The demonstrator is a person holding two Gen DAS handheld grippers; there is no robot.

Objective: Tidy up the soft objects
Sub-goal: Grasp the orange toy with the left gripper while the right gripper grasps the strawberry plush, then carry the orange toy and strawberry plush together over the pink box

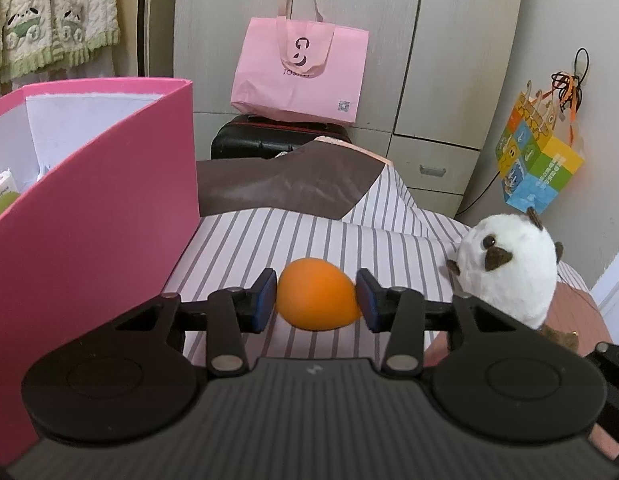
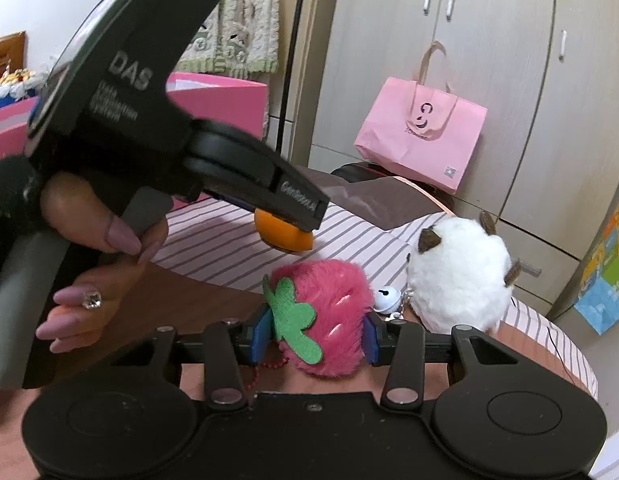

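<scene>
My left gripper (image 1: 317,300) is shut on an orange egg-shaped soft ball (image 1: 317,296), its blue pads pressing both ends, just above a striped cloth (image 1: 309,236). The right wrist view shows that gripper (image 2: 285,216) from the side, held by a hand (image 2: 101,248), with the ball (image 2: 283,236) under its tip. My right gripper (image 2: 315,338) is shut on a fluffy pink strawberry plush (image 2: 329,300) with a green leaf. A white round plush (image 1: 509,268) stands to the right, close behind the strawberry in the right wrist view (image 2: 457,276). An open pink box (image 1: 89,208) stands at the left.
A small white bell (image 2: 385,298) lies between the strawberry and the white plush. Behind the bed are a black suitcase (image 1: 261,136), a pink tote bag (image 1: 301,68) and a grey wardrobe (image 1: 449,60). A colourful bag (image 1: 537,164) hangs at the right.
</scene>
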